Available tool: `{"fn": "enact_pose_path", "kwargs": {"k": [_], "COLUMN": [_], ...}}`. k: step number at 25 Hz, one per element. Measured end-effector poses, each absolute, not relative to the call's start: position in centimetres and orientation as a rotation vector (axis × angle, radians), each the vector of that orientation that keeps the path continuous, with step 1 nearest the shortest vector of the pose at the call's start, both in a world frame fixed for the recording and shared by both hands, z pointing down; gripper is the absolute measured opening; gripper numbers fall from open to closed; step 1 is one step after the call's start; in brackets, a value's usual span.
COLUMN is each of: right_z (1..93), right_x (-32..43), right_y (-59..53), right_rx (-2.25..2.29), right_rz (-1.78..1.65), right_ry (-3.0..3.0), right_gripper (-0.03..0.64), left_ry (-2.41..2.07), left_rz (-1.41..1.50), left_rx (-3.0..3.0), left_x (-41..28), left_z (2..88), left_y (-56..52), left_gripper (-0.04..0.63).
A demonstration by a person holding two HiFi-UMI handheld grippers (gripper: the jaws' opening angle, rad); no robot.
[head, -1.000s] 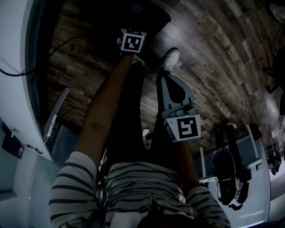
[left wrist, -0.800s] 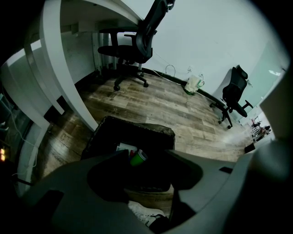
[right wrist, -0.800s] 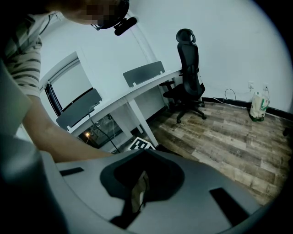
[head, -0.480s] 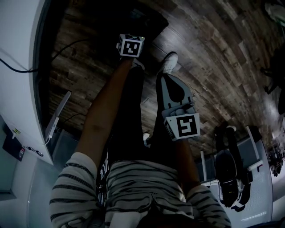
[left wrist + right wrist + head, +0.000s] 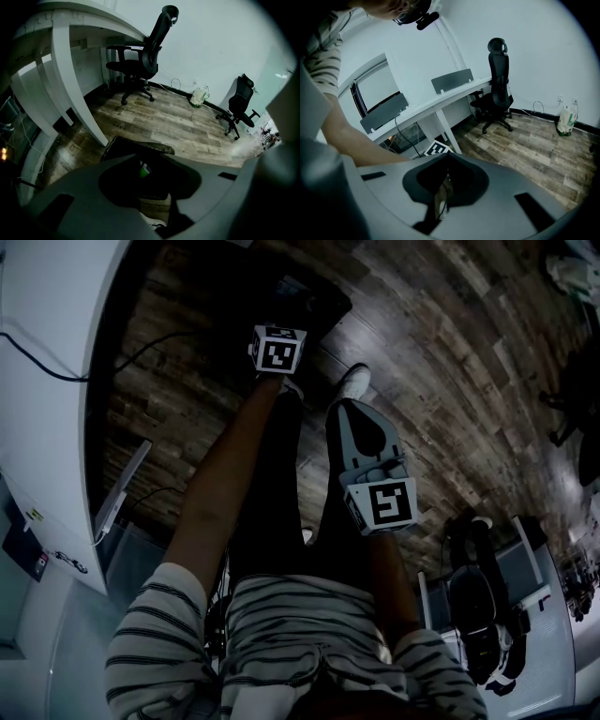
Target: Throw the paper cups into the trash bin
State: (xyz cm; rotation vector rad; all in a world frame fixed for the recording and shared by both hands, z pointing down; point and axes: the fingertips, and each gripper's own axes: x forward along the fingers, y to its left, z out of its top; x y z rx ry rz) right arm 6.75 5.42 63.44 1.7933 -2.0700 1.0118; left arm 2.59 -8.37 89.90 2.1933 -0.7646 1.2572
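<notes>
The black trash bin stands on the wood floor right below my left gripper. A green paper cup lies inside it, seen through the gap between the jaws. The left jaws have just been closing, and a gap still shows with nothing between them. In the head view the left gripper hangs over the dark bin. My right gripper is beside it, lower right. In its own view the right gripper shows only a thin slit and holds nothing.
A white curved desk runs along the left, its legs close to the bin. Black office chairs and a white bag stand by the far wall. The person's white shoe is next to the bin.
The left gripper's marker cube has come nearer the camera, away from the bin. The right gripper has risen a little. The bin has slid toward the picture's top.
</notes>
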Motion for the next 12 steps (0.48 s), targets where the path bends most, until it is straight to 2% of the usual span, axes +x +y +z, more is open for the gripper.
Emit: {"fn": "enact_pose_path", "kwargs": {"k": [12], "right_z": [60.9], "right_x": [7.8], "right_y": [4.5], "right_rx": [1.826], "right_rz": [0.967], "right_ry": [-2.081], "right_gripper": [0.009], "left_ry": [-0.817], "left_rz": [1.163], "left_rx": [2.198], "left_x": [2.4], "left_z": [84.7], "left_y": [-8.1], "left_gripper": [0.077]}}
